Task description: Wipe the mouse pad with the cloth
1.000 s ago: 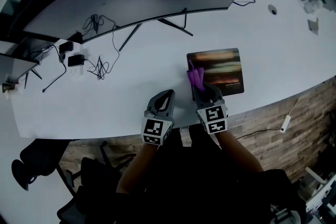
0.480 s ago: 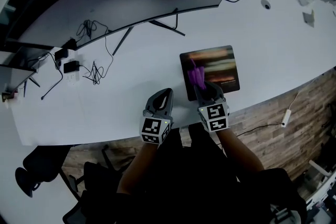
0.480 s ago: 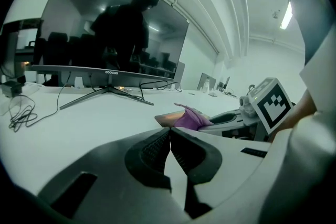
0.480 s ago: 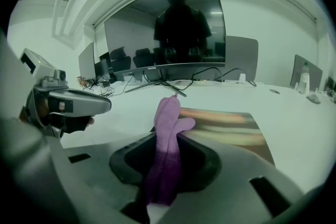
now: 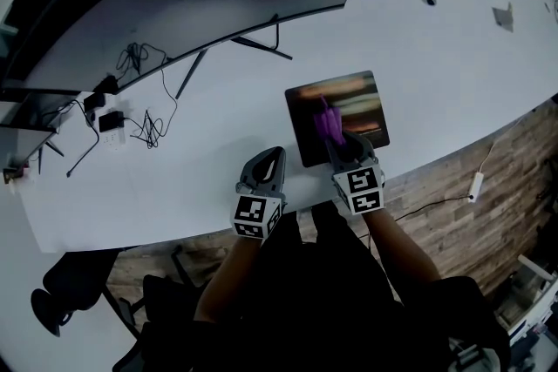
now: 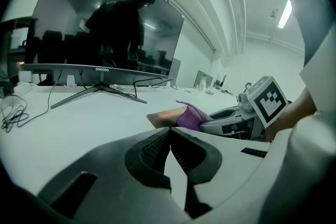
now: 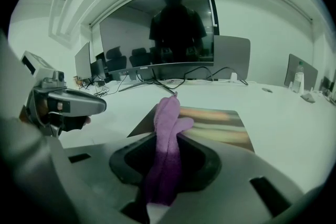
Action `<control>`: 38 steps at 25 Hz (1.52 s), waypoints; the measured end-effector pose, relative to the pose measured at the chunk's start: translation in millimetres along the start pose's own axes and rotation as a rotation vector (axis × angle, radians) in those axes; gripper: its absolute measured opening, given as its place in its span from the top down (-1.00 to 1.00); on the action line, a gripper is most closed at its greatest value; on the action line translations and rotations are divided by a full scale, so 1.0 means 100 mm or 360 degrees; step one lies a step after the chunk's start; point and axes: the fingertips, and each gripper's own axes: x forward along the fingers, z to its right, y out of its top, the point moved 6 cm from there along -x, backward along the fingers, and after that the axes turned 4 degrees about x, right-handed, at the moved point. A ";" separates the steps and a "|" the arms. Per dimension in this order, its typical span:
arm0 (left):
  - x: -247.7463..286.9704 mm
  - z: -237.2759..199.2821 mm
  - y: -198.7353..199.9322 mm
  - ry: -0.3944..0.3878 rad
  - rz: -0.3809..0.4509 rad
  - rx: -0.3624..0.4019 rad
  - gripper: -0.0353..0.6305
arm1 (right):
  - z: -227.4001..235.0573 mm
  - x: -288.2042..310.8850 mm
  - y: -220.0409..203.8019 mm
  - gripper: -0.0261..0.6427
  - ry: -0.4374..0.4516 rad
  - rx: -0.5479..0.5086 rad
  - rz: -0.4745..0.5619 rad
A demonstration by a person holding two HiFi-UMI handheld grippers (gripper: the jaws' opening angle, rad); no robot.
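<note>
The mouse pad [image 5: 349, 104] lies flat on the white counter [image 5: 453, 65], close to the counter's near edge. It is a dark rectangle with blurred bands of orange and pale colour across it.

The right gripper [image 7: 165, 150] is over the pad's near-left part. Its fingers are clamped on a purple cloth [image 7: 167, 128]. The cloth fills the gap between the fingers and sticks out ahead of them in a folded, upright bunch. In the left gripper view, the cloth's lower edge appears to sit on the pad's surface, a little in from the pad's left edge. The right gripper's marker cube [image 5: 359, 190] is on the near side of the pad, beyond the counter's edge.

The left gripper [image 6: 169, 132] is to the left of the pad, just off its near-left corner and over bare counter. Its fingers are pressed together with nothing between them. No view shows whether it touches the counter. Its marker cube [image 5: 255, 216] is level with the right gripper's cube and apart from it.

Beyond the pad's far side stands a wide curved monitor [image 7: 157, 34], dark and reflecting a standing person. One splayed stand leg [image 6: 100, 89] points toward the pad. Well off to the pad's left, loose black cables [image 5: 148, 128] lie tangled on the counter. On the pad's near side, the counter's front is faced with wood-look planks [image 5: 488, 161].
</note>
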 end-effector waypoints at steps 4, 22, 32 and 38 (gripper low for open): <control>0.05 0.04 0.02 -0.0011 -0.0003 0.0005 0.83 | 0.12 -0.03 0.00 0.61 -0.0026 0.0002 -0.0006; 0.21 0.32 0.08 -0.0065 -0.0019 0.0054 0.83 | 0.65 -0.24 -0.13 0.59 -0.0168 -0.0079 -0.0011; 0.26 0.44 0.18 -0.0076 -0.0003 0.0086 0.83 | 0.92 -0.39 -0.23 0.59 -0.0264 -0.0143 -0.0022; 0.28 0.57 0.21 -0.0133 -0.0016 0.0140 0.83 | 1.07 -0.47 -0.28 0.58 -0.0295 -0.0117 -0.0021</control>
